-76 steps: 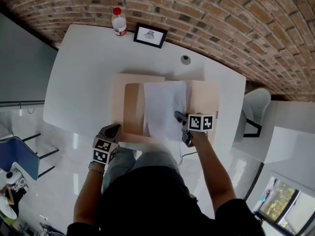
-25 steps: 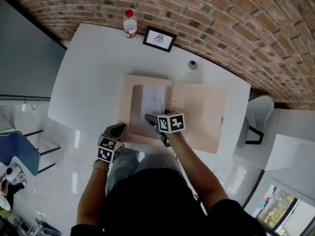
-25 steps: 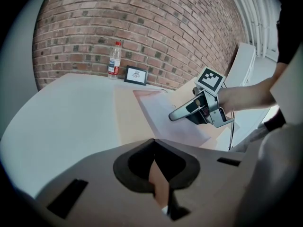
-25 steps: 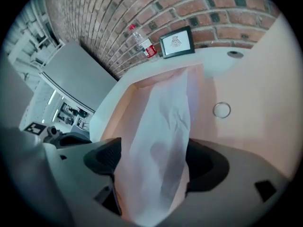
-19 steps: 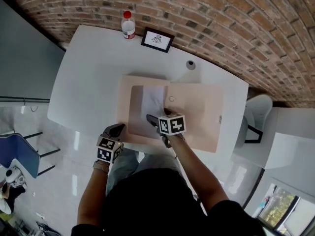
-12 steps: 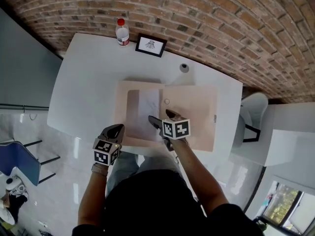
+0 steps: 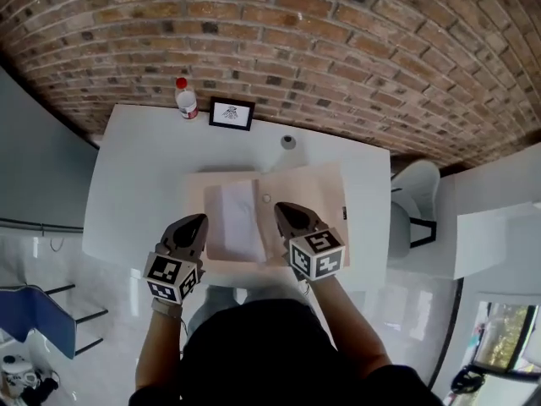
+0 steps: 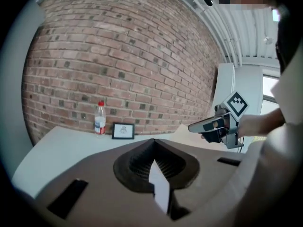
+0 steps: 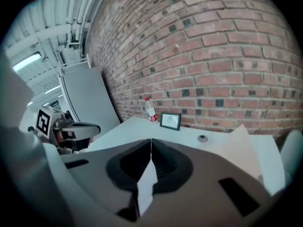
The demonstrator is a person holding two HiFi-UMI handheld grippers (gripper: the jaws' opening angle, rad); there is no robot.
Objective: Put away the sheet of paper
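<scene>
Sheet of paper [image 7: 238, 222]: I see it flat in the left half of the open folder [image 7: 325, 201], between my two sets of jaws, touched by neither.
Folder: beige, spread on the white table [image 7: 135, 176]. The sheet is all I can see in it. Its right leaf runs under and to the right of my right jaws and looks partly raised in the right gripper view.
Left gripper [image 7: 198, 221]: jaws clenched on nothing, just left of the sheet.
Right gripper [image 7: 281, 207]: jaws closing right up, pads together with nothing between them, just right of the sheet.
In the way: nothing lies on the sheet.
Beyond the jaws: a small round grey object [image 7: 288, 142] past the folder. Farther ahead, a picture frame [image 7: 232, 113] and a red-capped bottle [image 7: 184, 98] stand by the brick wall.
Right of the right jaws: a white chair [image 7: 412, 194] off the table's end.
</scene>
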